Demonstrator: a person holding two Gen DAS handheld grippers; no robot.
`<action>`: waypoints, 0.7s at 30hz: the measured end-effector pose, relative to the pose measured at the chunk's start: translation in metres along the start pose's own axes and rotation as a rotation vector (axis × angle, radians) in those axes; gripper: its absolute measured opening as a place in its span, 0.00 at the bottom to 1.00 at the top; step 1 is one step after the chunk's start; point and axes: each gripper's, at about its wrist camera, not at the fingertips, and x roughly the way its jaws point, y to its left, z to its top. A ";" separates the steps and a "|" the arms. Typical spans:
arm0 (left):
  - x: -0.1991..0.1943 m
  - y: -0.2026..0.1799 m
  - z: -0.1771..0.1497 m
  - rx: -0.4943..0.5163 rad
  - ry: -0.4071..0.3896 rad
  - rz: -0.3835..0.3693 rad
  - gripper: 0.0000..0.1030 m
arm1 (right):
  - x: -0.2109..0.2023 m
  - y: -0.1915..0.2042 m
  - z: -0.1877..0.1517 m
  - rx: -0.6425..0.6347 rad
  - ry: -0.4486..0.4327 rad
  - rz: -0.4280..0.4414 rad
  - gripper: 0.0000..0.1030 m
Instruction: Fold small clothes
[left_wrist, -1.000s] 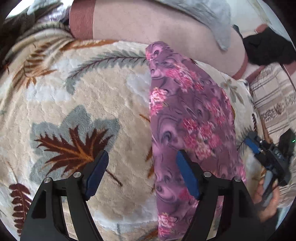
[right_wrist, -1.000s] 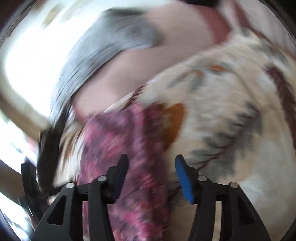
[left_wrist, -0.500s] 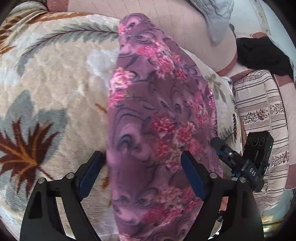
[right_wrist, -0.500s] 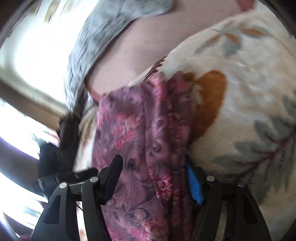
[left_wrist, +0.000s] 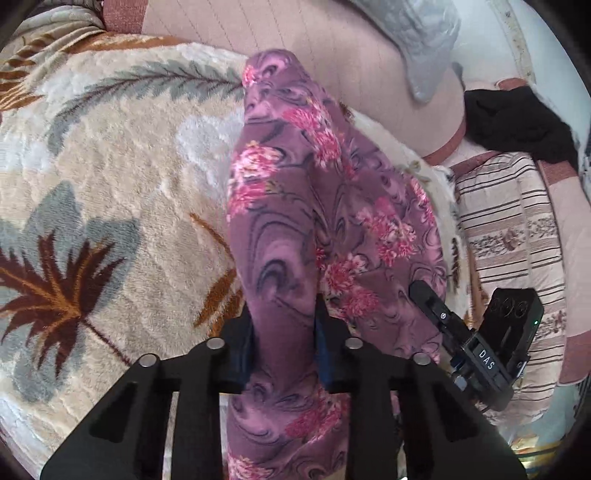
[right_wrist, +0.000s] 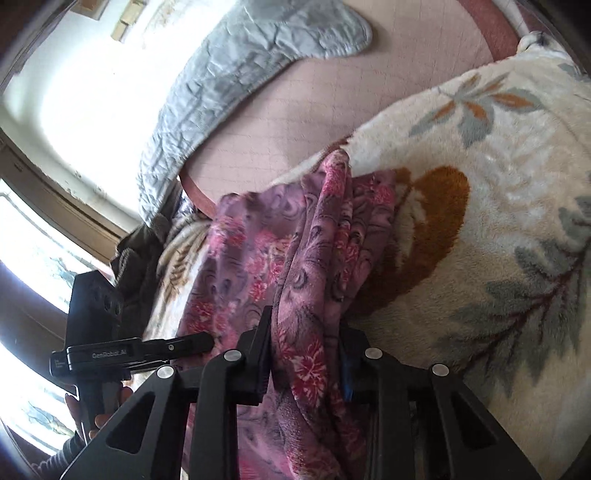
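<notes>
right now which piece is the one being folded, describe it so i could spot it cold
Start at the cream plush blanket with grey and brown leaves covering the bed. Along its edge beside the striped cushion lies the purple floral garment, gripped by both the left gripper and right gripper. Pink flowers on purple swirls set it apart from the plain black clothing behind.

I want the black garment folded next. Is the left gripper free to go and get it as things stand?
Probably not yet: the left gripper has just closed on the purple garment, and the black garment lies well beyond it, past the blanket's edge.
</notes>
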 end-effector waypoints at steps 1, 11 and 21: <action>-0.005 -0.002 -0.002 0.007 -0.005 -0.001 0.22 | -0.005 0.003 -0.002 0.004 -0.009 -0.002 0.27; -0.067 -0.008 -0.034 0.045 -0.057 0.008 0.22 | -0.044 0.059 -0.026 0.007 -0.009 -0.002 0.27; -0.141 0.052 -0.106 -0.025 -0.097 0.051 0.22 | -0.038 0.128 -0.093 -0.001 0.094 0.091 0.27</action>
